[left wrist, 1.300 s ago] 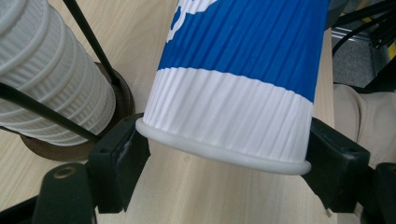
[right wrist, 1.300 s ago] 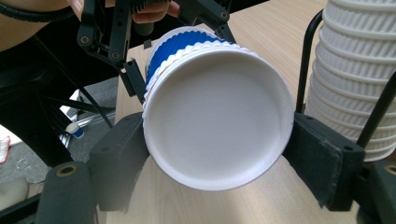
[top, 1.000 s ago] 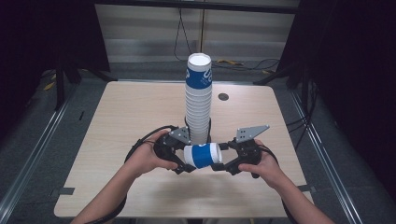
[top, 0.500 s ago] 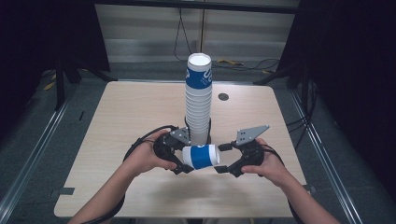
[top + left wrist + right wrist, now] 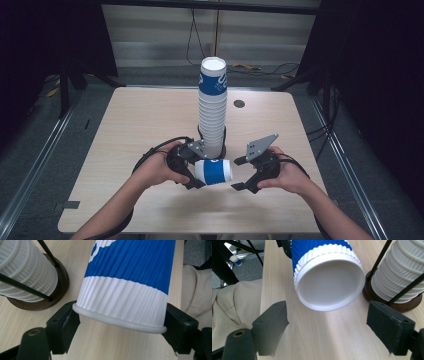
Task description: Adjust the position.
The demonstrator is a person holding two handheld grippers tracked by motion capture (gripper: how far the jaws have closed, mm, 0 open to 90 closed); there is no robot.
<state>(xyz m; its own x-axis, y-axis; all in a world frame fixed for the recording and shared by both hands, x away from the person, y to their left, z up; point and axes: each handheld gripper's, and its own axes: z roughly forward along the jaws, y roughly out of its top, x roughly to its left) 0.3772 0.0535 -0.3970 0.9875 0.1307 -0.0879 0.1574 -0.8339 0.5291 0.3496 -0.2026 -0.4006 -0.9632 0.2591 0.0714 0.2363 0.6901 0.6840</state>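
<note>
- We have the single blue-and-white cup (image 5: 214, 171) lying on its side between our two hands, lifted just off the table (image 5: 125, 130) and right in front of the tall cup stack (image 5: 213, 107) on its dark round base (image 5: 53, 290).
- Our left tool (image 5: 192, 172) grasps the cup at its rolled rim end; in the left gripper view both jaws press against the white ribbed band just behind the rim.
- Our right tool (image 5: 240, 174) is released: its jaws have just been opening, and in the right gripper view they stand wide on either side, clear of the cup's base (image 5: 329, 285), with nothing between them.
- The cup's long axis runs level, across the table from left to right. Its open rim points toward our left hand (image 5: 157, 170), and its closed bottom faces the right tool.
- We judge the step in hand to be passing the cup over to the left tool alone.
- To do it well, we should keep the left grip gentle so the paper wall does not buckle.
- We should also keep the right tool's jaws wide as it draws straight back, so that neither brushes the base.
- The stack stands just behind the cup, so any swing should stay clear of its thin black rods (image 5: 47, 252).
</note>
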